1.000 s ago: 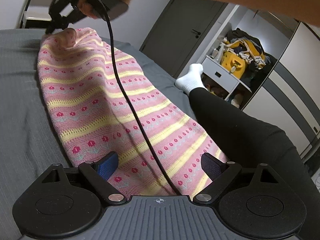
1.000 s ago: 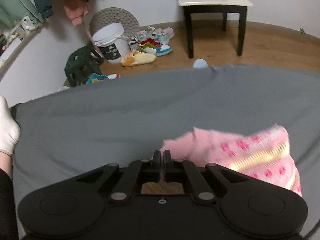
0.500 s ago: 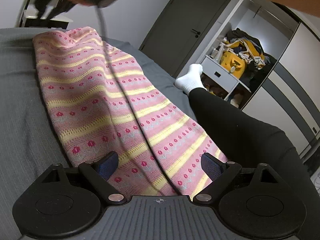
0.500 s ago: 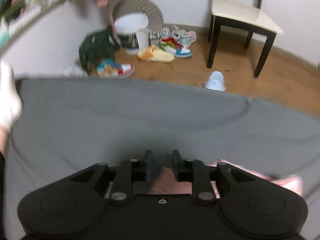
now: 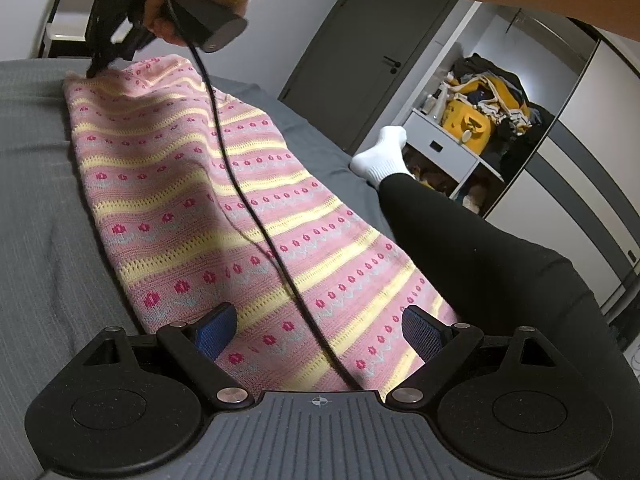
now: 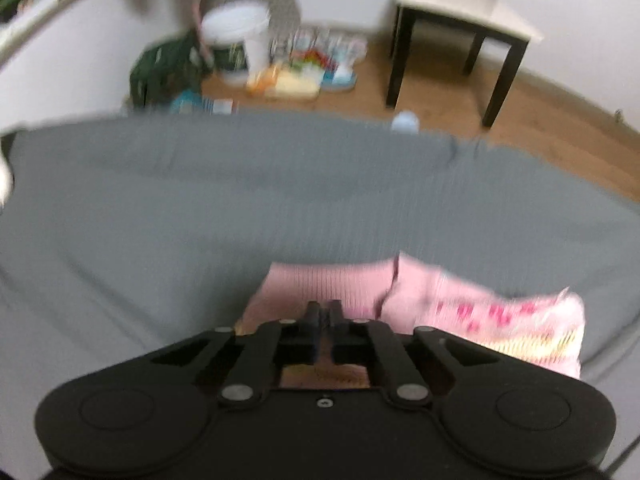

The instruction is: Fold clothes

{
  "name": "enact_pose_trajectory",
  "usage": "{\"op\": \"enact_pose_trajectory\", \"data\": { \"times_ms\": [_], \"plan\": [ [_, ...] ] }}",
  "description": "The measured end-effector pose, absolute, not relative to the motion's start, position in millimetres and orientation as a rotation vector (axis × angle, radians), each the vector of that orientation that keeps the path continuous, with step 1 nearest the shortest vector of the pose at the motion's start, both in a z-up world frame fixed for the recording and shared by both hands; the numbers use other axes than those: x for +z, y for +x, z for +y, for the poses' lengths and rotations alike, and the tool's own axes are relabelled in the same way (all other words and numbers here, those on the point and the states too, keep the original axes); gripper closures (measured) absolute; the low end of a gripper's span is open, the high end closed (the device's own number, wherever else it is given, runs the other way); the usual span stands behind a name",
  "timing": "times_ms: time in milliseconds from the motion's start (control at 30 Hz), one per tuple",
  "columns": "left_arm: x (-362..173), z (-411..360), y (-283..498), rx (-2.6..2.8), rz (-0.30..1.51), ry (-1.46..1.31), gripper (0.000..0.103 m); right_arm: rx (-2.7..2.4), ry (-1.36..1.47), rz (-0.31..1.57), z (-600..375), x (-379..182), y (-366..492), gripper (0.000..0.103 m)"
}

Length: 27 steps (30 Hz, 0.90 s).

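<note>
No writing legible; right gripper (image 6: 325,312) pinches the pink sweater (image 5: 224,200)

Grey bed sheet (image 6: 200,208) covered the bed. Chair (image 6: 460,20), white bucket (image 6: 236,36) and shoes (image 6: 304,68) stood on wood floor; dark door (image 5: 360,60), cluttered shelf (image 5: 476,120) behind.

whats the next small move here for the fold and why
Probably close the left gripper on the near edge of the pink knit garment. Its blue pads sit wide open with the cloth between them, while the right gripper looks shut at the far end on the grey bed, so both ends could then lift together.
</note>
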<state>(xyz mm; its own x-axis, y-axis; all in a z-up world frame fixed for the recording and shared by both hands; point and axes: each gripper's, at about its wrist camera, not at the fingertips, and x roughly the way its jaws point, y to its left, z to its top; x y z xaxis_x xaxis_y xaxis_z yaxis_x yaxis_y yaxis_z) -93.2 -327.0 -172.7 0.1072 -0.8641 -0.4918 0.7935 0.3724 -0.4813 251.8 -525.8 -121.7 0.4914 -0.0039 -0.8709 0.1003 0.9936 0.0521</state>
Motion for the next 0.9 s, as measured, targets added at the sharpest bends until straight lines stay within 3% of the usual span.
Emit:
{"op": "enact_pose_trajectory", "data": {
  "times_ms": [167,233,267,300,667,700,900],
  "plan": [
    [-172.6,-327.1,-92.4,-1.224,0.808,-0.113,0.013,-0.038,0.135,0.994,-532.4,-114.4,254.5,0.098],
    [-172.8,-327.4,-92.5,-1.224,0.808,-0.113,0.013,-0.046,0.082,0.993,-530.2,-111.6,255.6,0.082],
    [-173.1,-327.6,-92.7,-1.224,0.808,-0.112,0.013,-0.05,0.052,0.99,-529.2,-109.3,255.6,0.064],
    [-173.3,-327.8,-92.8,-1.223,0.808,-0.112,0.013,-0.053,0.025,0.989,-528.2,-107.0,255.8,0.06],
    [-174.3,-325.9,-93.1,-1.224,0.808,-0.112,0.013,-0.116,-0.321,1.191,-514.6,-133.4,256.9,0.075],
    [-174.2,-325.7,-93.1,-1.225,0.807,-0.11,0.013,-0.123,-0.343,1.184,-512.7,-137.7,255.0,0.093],
    [-173.8,-325.2,-94.0,-1.228,0.804,-0.106,0.013,-0.219,-0.141,1.013,-533.0,-125.0,249.3,0.096]
  ]
}}
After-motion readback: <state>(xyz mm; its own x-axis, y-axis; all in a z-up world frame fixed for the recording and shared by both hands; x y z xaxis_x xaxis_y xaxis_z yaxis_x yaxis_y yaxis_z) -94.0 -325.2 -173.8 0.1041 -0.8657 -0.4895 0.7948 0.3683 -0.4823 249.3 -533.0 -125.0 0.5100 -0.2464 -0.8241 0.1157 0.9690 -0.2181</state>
